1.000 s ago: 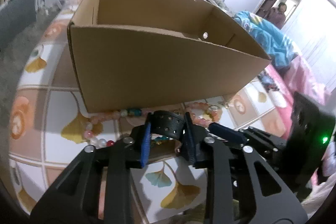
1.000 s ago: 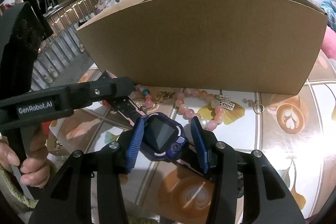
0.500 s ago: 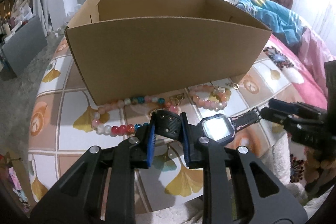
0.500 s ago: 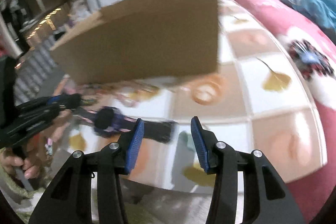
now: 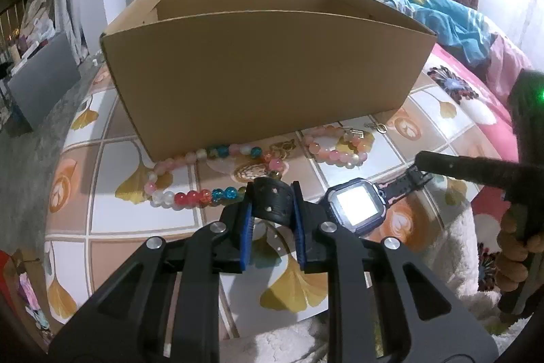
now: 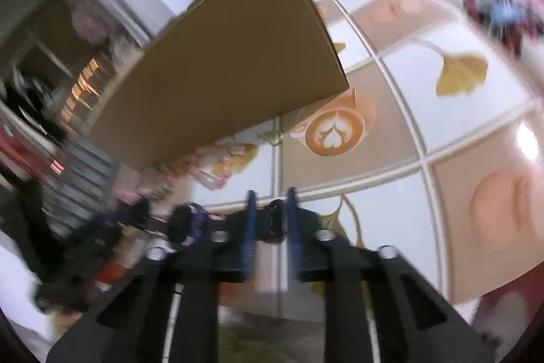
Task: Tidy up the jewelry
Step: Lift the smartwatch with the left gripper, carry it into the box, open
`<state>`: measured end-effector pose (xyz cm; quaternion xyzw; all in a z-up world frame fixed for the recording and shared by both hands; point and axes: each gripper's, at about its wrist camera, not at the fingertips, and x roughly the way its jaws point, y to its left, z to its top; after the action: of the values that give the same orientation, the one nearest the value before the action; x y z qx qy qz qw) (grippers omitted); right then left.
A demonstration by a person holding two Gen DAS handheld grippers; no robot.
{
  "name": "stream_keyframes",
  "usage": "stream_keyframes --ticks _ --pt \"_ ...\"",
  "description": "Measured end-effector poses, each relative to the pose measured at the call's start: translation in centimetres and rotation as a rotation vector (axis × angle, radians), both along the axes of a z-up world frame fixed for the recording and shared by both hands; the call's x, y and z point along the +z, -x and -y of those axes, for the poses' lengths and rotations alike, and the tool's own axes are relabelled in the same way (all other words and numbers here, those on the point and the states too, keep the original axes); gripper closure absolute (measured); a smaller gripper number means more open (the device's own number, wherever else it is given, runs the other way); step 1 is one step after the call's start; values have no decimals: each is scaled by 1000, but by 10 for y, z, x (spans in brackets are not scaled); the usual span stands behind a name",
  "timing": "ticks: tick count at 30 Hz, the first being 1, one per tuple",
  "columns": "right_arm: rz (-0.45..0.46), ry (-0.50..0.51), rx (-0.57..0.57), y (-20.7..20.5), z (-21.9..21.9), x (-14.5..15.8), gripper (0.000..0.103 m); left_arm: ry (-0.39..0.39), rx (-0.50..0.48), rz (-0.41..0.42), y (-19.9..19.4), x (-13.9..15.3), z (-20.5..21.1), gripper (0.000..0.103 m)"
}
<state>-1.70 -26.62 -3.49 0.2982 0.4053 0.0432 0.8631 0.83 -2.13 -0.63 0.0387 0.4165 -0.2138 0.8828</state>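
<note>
dark-blue watch (image 5: 353, 206) — square lit face, black strap

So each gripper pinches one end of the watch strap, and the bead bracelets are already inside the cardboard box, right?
Not quite. In the left wrist view the bead bracelets lie on the table in front of the cardboard box, not inside. The left gripper and right gripper do each pinch a watch strap end.

No legible text or labels.
</note>
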Motion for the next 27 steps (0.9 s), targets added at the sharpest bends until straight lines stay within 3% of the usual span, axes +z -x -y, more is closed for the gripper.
stream_keyframes --ticks 2,9,13,19,22,27 --pt "16 -50 0 5 -2 0 97 2 6 -6 -1 -2 -2 84" --pt "103 -9 22 11 -15 23 98 32 20 -3 1 0 -7 84" --pt "137 4 46 14 -20 42 98 83 5 11 5 17 -11 84" --pt "261 67 95 11 -23 104 98 213 -33 92 -3 81 -30 84" --pt "324 125 131 -10 -25 140 98 200 -50 158 -25 117 -31 84" --pt "335 197 173 -78 -23 178 98 138 -54 130 -102 148 -18 84"
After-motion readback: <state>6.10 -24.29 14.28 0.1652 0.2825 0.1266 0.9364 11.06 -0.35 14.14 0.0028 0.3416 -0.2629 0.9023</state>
